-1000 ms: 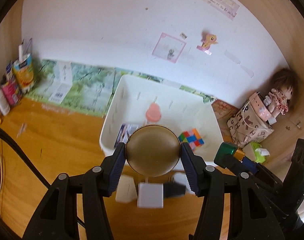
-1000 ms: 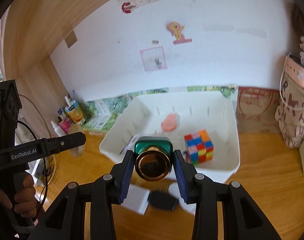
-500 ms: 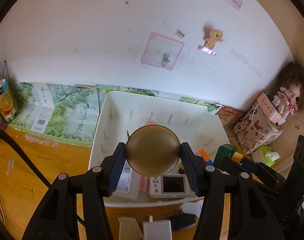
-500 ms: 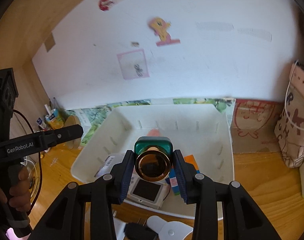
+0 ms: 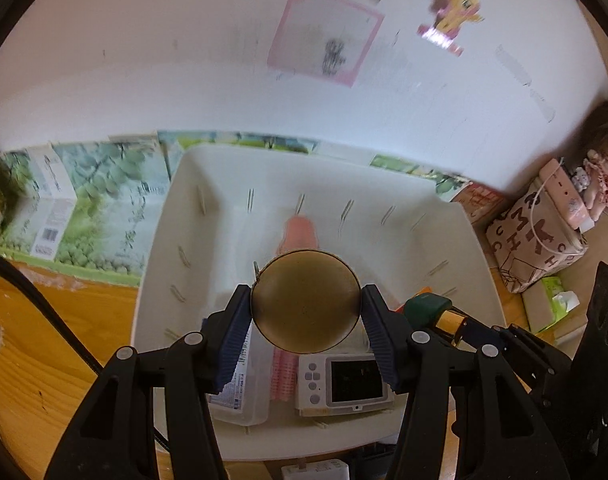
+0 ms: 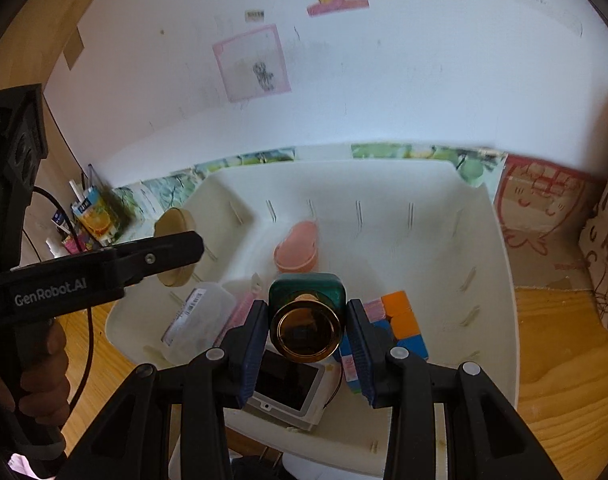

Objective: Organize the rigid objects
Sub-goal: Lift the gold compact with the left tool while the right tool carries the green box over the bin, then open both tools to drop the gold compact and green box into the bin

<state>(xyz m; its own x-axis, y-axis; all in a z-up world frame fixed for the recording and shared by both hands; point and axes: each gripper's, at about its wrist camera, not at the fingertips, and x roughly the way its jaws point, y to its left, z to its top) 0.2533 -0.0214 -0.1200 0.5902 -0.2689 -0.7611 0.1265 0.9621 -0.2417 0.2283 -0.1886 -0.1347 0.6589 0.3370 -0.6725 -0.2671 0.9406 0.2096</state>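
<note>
My left hand-held gripper [image 5: 306, 312] is clamped on the gold round tin [image 5: 306, 300], my right hand-held gripper [image 6: 306, 330] on the green bottle [image 6: 306, 294], both above the white bin [image 6: 492, 280]. I'd lower each into bare floor beyond the camera [image 5: 344, 380] and cube [image 6: 404, 320] before letting go.

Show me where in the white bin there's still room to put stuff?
The white bin is bare along its right side, between the Rubik's cube and the right wall, and at the back beside the pink cup. The front is crowded: clear box, camera, cube.
</note>
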